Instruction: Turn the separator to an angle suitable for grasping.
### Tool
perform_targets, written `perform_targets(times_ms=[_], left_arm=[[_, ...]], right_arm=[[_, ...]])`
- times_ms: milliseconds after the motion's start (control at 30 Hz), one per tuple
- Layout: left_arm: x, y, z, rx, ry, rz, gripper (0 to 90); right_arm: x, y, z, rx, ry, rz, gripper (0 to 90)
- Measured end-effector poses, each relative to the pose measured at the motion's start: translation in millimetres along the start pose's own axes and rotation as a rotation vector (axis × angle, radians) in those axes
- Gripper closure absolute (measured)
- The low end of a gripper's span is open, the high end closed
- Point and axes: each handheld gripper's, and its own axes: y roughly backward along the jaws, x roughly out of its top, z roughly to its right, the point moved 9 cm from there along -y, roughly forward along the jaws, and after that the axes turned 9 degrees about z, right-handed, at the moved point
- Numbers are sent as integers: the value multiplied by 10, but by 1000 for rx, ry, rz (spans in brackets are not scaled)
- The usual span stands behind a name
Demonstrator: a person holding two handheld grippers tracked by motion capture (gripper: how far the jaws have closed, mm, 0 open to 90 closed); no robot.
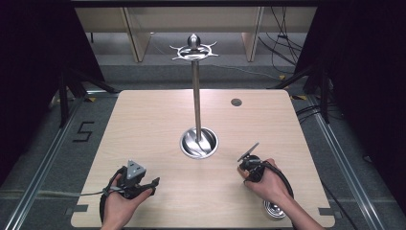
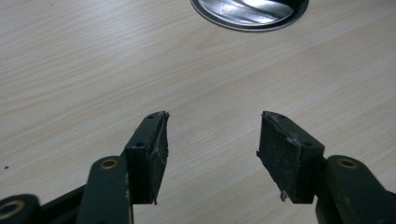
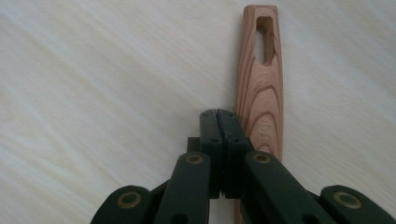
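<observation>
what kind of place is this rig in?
Probably a lab recording booth, not a kitchen: a bare wooden table with a steel utensil stand on it, black curtains at both sides, loose cables and floor rails around it.

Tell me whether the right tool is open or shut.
Shut: the right tool's two jaws meet with no gap, beside the wooden handle.

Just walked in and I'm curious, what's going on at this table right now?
A person sits at a wooden table with a gripper in each hand. The right gripper has its jaws shut together, nothing between them, right beside a wooden handle with a slotted hole that lies on the table. The left gripper rests near the table's front edge, jaws open and empty. In the middle stands a metal utensil stand with hooks on top and a round base.
</observation>
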Motion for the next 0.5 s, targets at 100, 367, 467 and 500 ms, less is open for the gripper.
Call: perform_targets(times_ms=[100, 367, 467, 500], left_arm=[[3, -5, 2, 2, -3, -1, 416], [14, -46, 4, -1, 1, 0, 416], [5, -34, 5, -17, -16, -23, 416], [4, -36, 12, -22, -16, -22, 416]], right_arm=[[-12, 18, 119, -14, -41, 3, 900], [72, 240, 199, 5, -100, 73, 766], [50, 325, 294, -5, -104, 63, 698], [32, 338, 315, -11, -106, 54, 676]])
